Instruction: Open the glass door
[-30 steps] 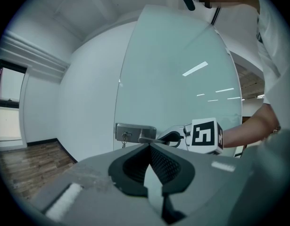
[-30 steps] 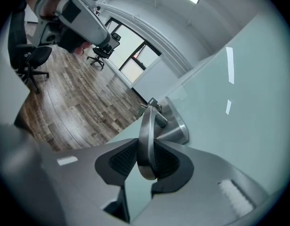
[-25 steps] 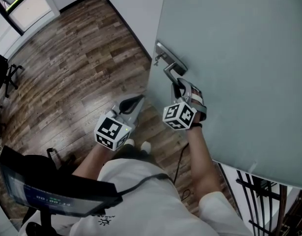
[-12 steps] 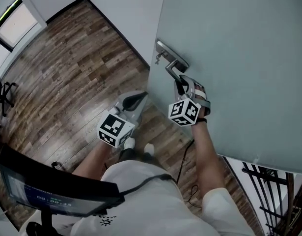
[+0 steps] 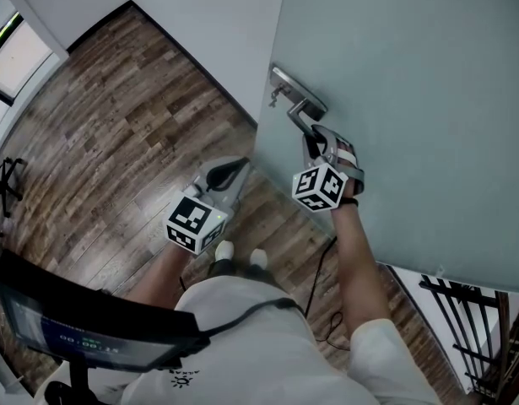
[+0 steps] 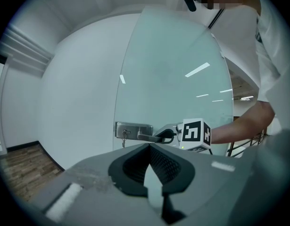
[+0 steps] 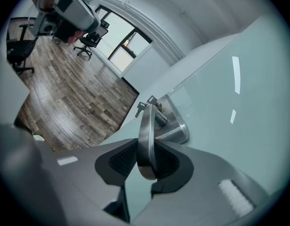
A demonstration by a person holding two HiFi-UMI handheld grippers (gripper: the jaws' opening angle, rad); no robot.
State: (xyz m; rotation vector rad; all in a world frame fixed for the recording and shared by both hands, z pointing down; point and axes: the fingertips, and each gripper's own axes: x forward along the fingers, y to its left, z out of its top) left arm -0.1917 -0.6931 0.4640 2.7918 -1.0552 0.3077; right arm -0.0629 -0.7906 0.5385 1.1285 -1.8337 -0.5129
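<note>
We saw the right hand-held gripper (image 5: 314, 137) clamped on the metal door handle (image 5: 300, 118) of the glass door (image 5: 411, 99). In the right gripper view the lever (image 7: 145, 131) ran lengthwise between the two dark ribbed pads (image 7: 120, 163), its rounded free end sitting deep in the right hand-held gripper (image 7: 145, 166), with both jaws pressed to its sides. Beyond the lever we made out the steel lock plate (image 7: 175, 121) fixed to the frosted pane (image 7: 229, 102), and a small key (image 7: 144, 105) hanging at the plate's far edge.

From the head view, the door filled the upper right, its handle near the pane's left edge and beside the white wall (image 5: 200, 24). The right marker cube (image 5: 320, 188) sat just below the handle, with the person's forearm running down from it.

The left hand-held gripper (image 5: 229, 171) hung free over the wooden floor (image 5: 116, 125), left of the door's edge and touching nothing. Its jaws were drawn together at the tips, with nothing between them, as the left gripper view confirmed (image 6: 152, 166). That view looked towards the handle (image 6: 147, 137) and the other gripper's cube (image 6: 195, 133) beside it.

A dark railing (image 5: 478, 344) showed past the door's lower right corner
</note>
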